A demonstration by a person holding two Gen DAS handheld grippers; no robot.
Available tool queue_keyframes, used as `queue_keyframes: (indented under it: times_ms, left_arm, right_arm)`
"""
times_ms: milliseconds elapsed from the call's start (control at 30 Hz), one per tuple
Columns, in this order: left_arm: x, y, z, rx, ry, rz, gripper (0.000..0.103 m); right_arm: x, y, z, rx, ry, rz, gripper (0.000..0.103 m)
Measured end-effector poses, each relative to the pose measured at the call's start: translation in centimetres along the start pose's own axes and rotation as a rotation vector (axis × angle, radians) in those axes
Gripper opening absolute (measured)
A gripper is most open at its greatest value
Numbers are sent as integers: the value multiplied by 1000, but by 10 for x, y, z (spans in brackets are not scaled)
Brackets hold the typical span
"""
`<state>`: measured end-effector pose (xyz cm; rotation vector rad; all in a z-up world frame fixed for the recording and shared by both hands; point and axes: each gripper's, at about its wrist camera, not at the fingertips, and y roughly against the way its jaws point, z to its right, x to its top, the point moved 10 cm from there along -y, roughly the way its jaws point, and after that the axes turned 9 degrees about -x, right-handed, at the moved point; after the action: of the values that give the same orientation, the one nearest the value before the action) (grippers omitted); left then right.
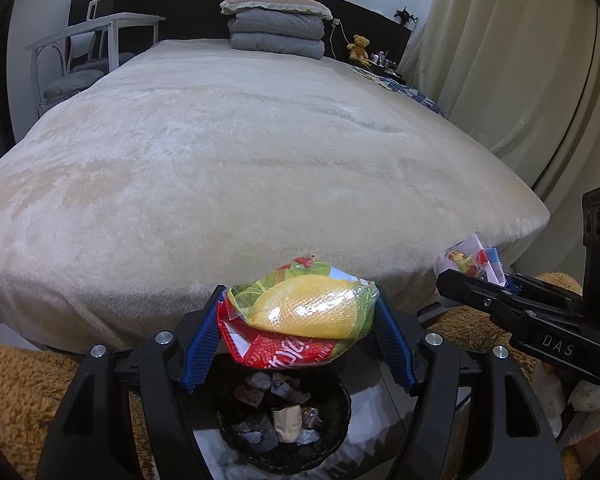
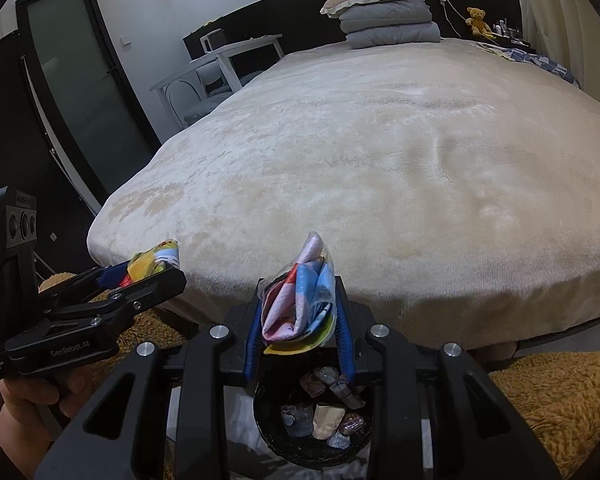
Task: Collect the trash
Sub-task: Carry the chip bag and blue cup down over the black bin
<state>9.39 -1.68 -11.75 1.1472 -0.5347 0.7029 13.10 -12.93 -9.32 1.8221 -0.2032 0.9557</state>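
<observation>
A yellow, green and red snack bag (image 1: 300, 316) is clamped between the blue pads (image 1: 198, 348) of the left gripper (image 1: 300, 332), its long axis lying crosswise from finger to finger. A crumpled pink and blue wrapper (image 2: 300, 300) is pinched in the right gripper (image 2: 300, 320), stood on end with its long axis running away from the camera and its tip pointed toward the bed (image 2: 380, 160). Both pieces are held above a black wastebasket (image 1: 340, 412), in which brown and grey wrappers (image 2: 324, 412) are seen. A shaggy tan rug (image 2: 560, 400) is spread around the basket, at the foot of the cream-covered bed.
</observation>
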Motion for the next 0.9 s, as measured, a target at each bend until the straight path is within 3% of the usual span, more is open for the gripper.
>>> queue_keyframes:
  times_ms: [900]
  left_arm:
    - [-66,-32,6,-19,17,-229,68]
  right_arm:
    - [-62,-37,5,-23,-1,-252,32]
